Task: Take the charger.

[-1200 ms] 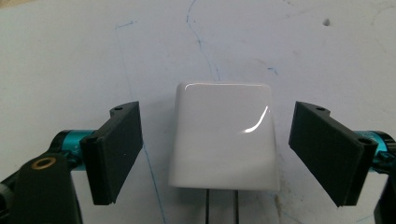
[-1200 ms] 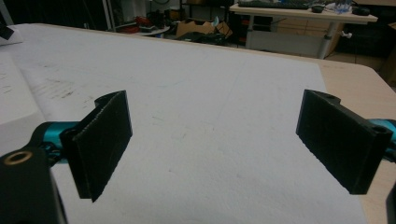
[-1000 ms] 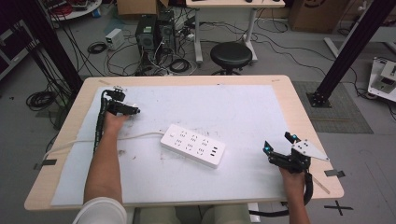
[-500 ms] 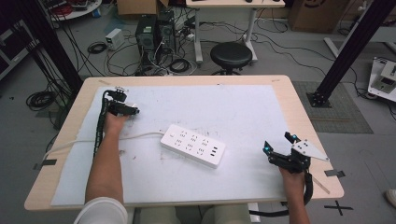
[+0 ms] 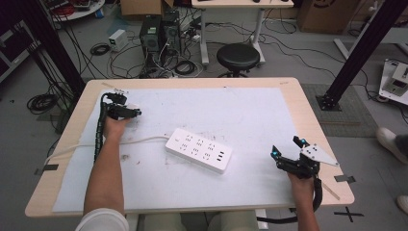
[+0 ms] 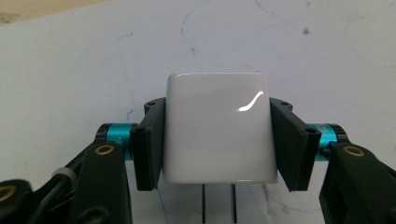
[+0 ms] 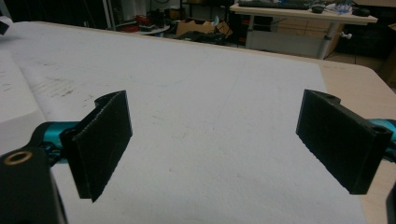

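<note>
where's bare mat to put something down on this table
Free: the far right mat beyond the power strip, and the near strip between both forearms. Crowded: mid-left, where the cord runs by the left claw clamping a white plug.

A person's shoe (image 5: 390,142) has entered at right.

Open bench on the right and far side, with one obstacle across the middle.

The power strip (image 5: 198,150) lies at a slant mid-bench, and its white cord (image 5: 110,144) runs off to the left edge under the left forearm, barring low passes there. The white mat (image 5: 231,108) beyond the strip is bare. The left gripper (image 6: 217,154) has its jaws filled by a white plug adapter (image 6: 217,126); the right gripper (image 7: 212,140) has a wide gap between its jaws.
</note>
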Motion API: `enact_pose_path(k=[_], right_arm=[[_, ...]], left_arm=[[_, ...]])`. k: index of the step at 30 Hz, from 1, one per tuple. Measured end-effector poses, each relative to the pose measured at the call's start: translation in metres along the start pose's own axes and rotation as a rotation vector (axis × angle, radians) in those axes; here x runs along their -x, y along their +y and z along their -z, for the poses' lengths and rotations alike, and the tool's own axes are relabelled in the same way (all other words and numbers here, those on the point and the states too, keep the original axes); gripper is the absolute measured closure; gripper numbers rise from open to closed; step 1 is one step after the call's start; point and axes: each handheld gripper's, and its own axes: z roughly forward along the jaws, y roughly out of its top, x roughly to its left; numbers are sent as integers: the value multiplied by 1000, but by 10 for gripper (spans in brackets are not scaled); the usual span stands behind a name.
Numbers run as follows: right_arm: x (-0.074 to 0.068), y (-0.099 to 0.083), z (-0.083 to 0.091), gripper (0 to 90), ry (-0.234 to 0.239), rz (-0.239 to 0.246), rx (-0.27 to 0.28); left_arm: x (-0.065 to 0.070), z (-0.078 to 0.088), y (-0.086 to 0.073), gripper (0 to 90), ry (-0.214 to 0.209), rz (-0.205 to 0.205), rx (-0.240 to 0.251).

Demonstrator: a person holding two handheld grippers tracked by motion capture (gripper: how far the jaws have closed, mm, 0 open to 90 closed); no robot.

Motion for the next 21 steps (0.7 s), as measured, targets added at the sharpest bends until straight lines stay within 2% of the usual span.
enact_pose_path(k=[2, 5, 6, 12, 16, 21], right_arm=[[0, 0, 0, 107, 1, 2, 0], [0, 0, 0, 108, 2, 1, -2], [0, 0, 0, 108, 2, 2, 0], [2, 0, 0, 108, 5, 10, 8], [1, 0, 0, 108, 4, -1, 4], [2, 0, 0, 108, 7, 3, 6]], left_arm=[[2, 9, 1, 425, -11, 11, 49], [5, 25, 4, 425, -27, 1, 115], [6, 33, 4, 424, -36, 6, 154], [13, 64, 2, 425, -59, 0, 281], [21, 82, 1, 425, -74, -26, 337], [35, 104, 1, 425, -111, -46, 410]])
